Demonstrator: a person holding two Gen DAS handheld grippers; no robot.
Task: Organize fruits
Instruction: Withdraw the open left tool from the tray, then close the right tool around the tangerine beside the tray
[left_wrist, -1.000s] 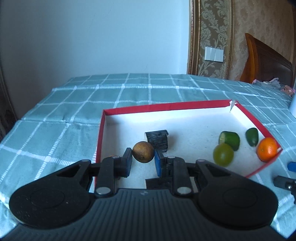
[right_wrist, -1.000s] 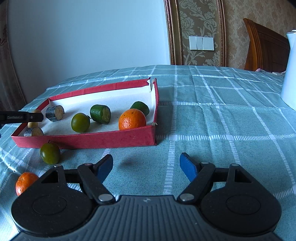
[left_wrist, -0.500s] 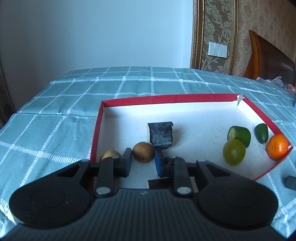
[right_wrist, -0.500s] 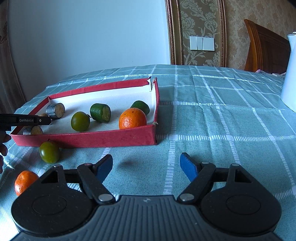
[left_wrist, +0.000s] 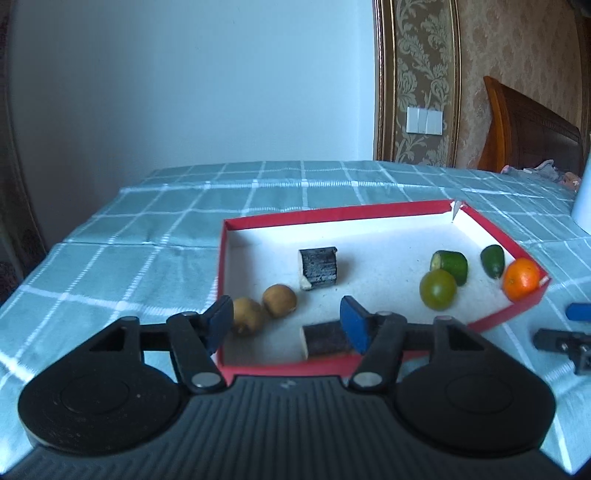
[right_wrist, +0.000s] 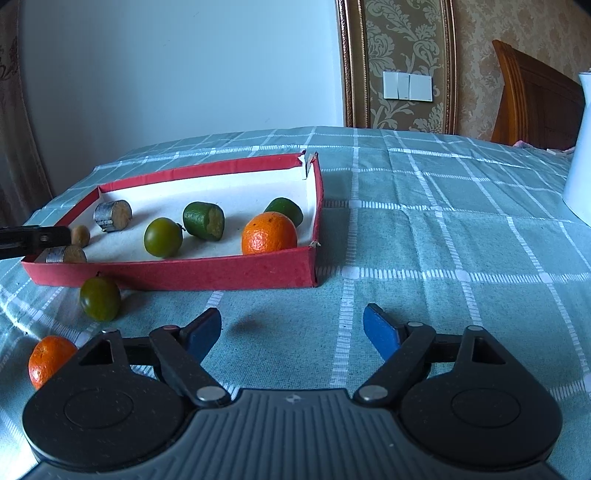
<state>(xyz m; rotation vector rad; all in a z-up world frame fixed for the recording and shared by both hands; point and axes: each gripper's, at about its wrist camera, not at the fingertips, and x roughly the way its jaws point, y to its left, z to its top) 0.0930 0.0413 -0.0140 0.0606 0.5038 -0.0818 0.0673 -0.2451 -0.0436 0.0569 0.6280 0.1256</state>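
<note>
We are holding the left gripper (left_wrist: 287, 322) over the near edge of the red tray (left_wrist: 388, 209), its fingers spread wide and gripping nothing. Two brown fruits (left_wrist: 279, 300) are lying touching inside the tray's near-left corner, possibly longans. We are keeping the right gripper (right_wrist: 292, 332) wide apart too, near a green fruit (right_wrist: 100, 298) lying just outside the tray.

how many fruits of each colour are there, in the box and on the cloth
orange: 2, one in the red box at, one on the cloth at
green round: 2, at in the box and outside
green cut pieces: 2, at and
brown round: 2, at and
dark cut pieces: 2, at and
total: 10
</note>
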